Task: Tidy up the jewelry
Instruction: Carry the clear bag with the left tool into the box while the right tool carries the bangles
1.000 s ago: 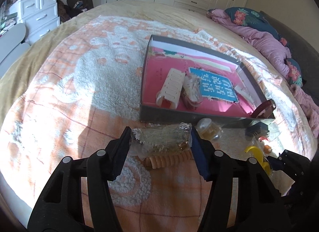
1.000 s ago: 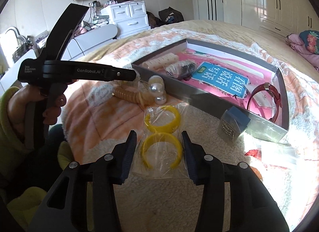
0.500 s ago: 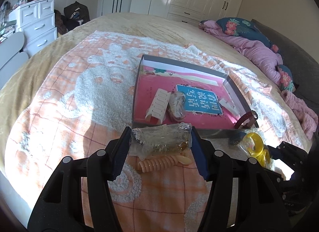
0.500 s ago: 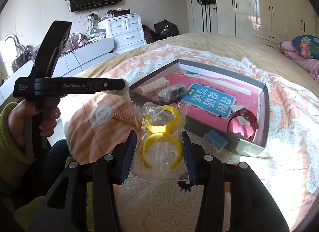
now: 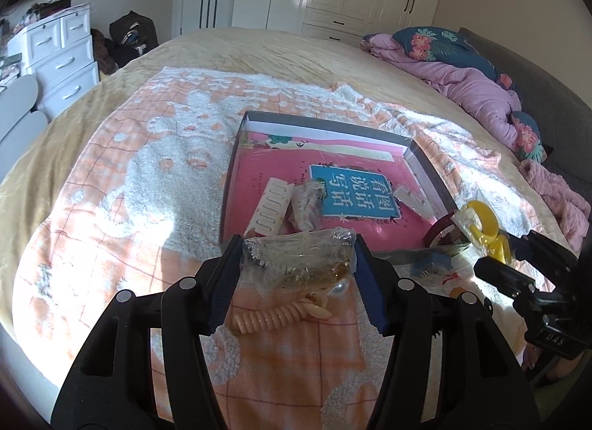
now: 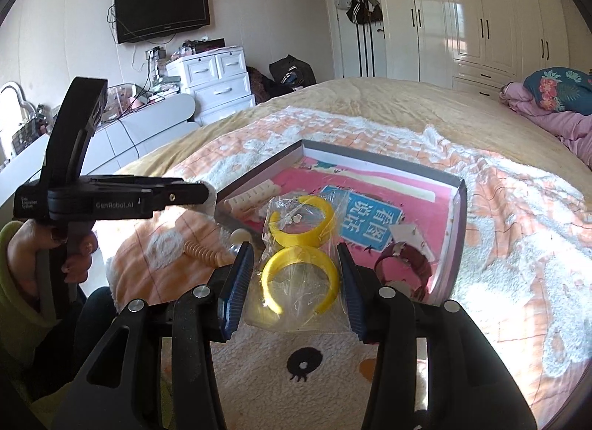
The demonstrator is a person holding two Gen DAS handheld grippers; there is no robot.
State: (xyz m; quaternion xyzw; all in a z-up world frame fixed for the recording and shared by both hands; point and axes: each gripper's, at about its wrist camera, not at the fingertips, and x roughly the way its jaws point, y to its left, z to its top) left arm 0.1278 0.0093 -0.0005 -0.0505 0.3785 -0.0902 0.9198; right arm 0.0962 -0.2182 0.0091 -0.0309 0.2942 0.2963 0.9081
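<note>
Left gripper was clamped on a clear plastic packet of pale, glittery jewelry, both pads pressed on the packet's sides; contents too fine to identify. The packet was held above the blanket, in front of the near wall of the grey box.

Right gripper was clamped on a clear bag with two yellow open bangles inside, stacked one above the other, held clear of the blanket just before the box's near corner. In the left wrist view the same bag was seen at the right edge, beside the box.

Box was lying on the blanket on the bed, lined pink, with a blue card printed in white characters. Inside: a cream ridged clip, a small clear packet beside it, a dark red bangle at the near right corner.

Still on the blanket, outside the box: a peach coiled hair tie under the left gripper, a pearl-like bead next to it, a small blue box near the box's front wall.

A hand in a green sleeve was seen gripping the left tool's handle.
</note>
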